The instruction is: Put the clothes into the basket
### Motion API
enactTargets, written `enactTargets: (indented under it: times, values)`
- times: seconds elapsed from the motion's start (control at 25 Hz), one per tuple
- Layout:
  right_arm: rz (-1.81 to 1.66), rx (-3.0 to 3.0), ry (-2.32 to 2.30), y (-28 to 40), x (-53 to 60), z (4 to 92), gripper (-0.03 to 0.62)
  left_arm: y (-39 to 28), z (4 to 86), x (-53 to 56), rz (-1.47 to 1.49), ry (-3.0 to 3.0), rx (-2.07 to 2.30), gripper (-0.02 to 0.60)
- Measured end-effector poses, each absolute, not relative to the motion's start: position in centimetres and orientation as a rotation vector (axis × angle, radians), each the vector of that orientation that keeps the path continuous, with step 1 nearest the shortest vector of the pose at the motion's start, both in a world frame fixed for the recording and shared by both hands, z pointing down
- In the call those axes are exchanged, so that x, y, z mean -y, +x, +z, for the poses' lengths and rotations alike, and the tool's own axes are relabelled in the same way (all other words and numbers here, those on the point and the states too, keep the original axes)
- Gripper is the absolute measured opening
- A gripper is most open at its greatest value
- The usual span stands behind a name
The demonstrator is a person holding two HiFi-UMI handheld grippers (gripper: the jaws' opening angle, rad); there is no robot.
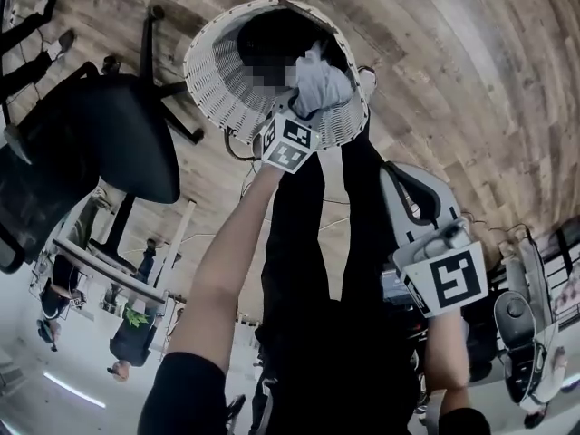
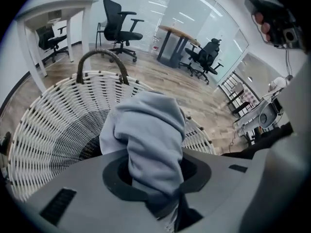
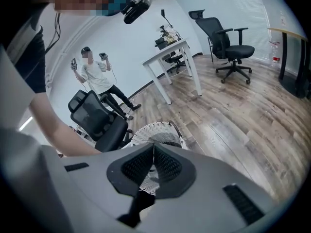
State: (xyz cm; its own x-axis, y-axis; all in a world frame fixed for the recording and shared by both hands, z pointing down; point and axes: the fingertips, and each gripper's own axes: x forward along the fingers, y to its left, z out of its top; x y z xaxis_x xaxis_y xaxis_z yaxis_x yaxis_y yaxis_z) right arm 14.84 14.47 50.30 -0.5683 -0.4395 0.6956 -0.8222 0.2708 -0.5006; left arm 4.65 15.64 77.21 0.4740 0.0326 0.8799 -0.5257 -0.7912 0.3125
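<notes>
A white wicker basket [image 1: 217,89] with a dark hoop handle stands on the wooden floor below me. My left gripper [image 1: 299,116] hangs over its near rim, shut on a light grey garment [image 1: 322,84]. In the left gripper view the garment [image 2: 150,130] bulges up out of the left gripper [image 2: 154,178] and droops above the basket's [image 2: 53,130] open mouth. My right gripper [image 1: 441,240] is held off to the right, apart from the basket. Its jaws meet at the tips with nothing between them, and the right gripper [image 3: 153,152] points toward the basket [image 3: 155,130].
A black office chair [image 1: 100,134] stands just left of the basket. White tables [image 2: 48,8] and more chairs [image 2: 116,13] stand farther off. Another person in a white shirt [image 3: 97,76] stands beyond a black chair [image 3: 97,120]. My dark trouser legs [image 1: 317,270] fill the middle.
</notes>
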Motion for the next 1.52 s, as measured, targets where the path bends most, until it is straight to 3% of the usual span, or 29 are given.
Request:
enactTargets:
  times: [1.0, 1.52]
  values:
    - [1.421, 1.987, 1.111, 13.8, -18.5, 62.4, 0.017, 4.8, 96.7, -11.3, 1.39, 1.982, 0.49, 0.144]
    - [1.44, 1.971, 1.136, 13.3, -19.4, 62.6, 0.017, 2.2, 98.8, -12.3, 1.473, 1.856, 0.496, 0.151]
